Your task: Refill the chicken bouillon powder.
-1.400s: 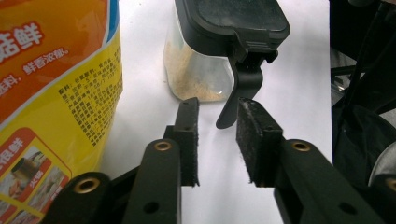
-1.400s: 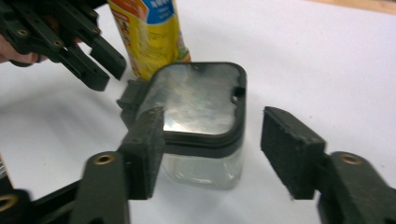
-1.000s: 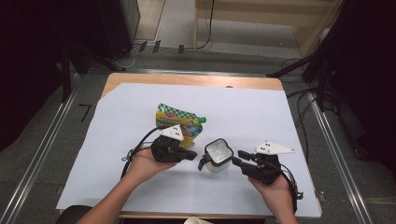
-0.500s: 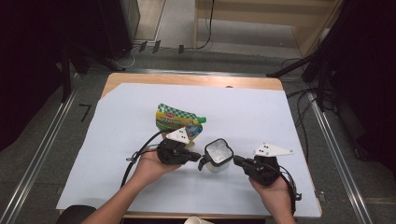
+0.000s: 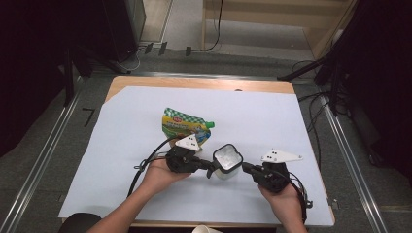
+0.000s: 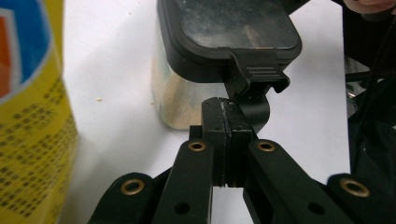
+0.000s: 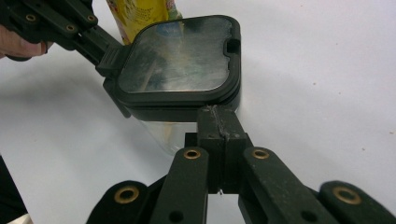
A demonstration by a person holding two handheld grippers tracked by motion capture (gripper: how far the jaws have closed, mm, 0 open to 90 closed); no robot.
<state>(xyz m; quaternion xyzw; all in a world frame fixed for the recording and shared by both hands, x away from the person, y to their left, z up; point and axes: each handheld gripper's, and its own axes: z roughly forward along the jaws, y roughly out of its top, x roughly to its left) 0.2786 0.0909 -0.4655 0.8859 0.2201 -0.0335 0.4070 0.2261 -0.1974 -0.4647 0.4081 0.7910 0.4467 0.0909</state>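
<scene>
In the high view, a small clear container (image 5: 227, 162) with a black-rimmed lid stands on the white sheet (image 5: 272, 116) covering the table, near the sheet's front edge and about midway along it, with a green-and-yellow pouch (image 5: 184, 127) lying just behind it toward the middle. The left gripper (image 5: 210, 167) reaches the container from one side and the right gripper (image 5: 246, 168) from the other; the work seems to be at its start, the lid seated and nothing lifted. In the left gripper view, that gripper's jaws are pressed together with no gap, their tips at the lid's latch tab (image 6: 254, 74); whether they pinch the tab or merely touch it is hard to tell. Pale powder sits low in the container, and the pouch is cut off at the frame's edge. In the right gripper view, its jaws are likewise closed flat together, butting against the lid's rim (image 7: 187, 100) without visibly clasping anything. The lid's cloudy surface hides the contents there.
</scene>
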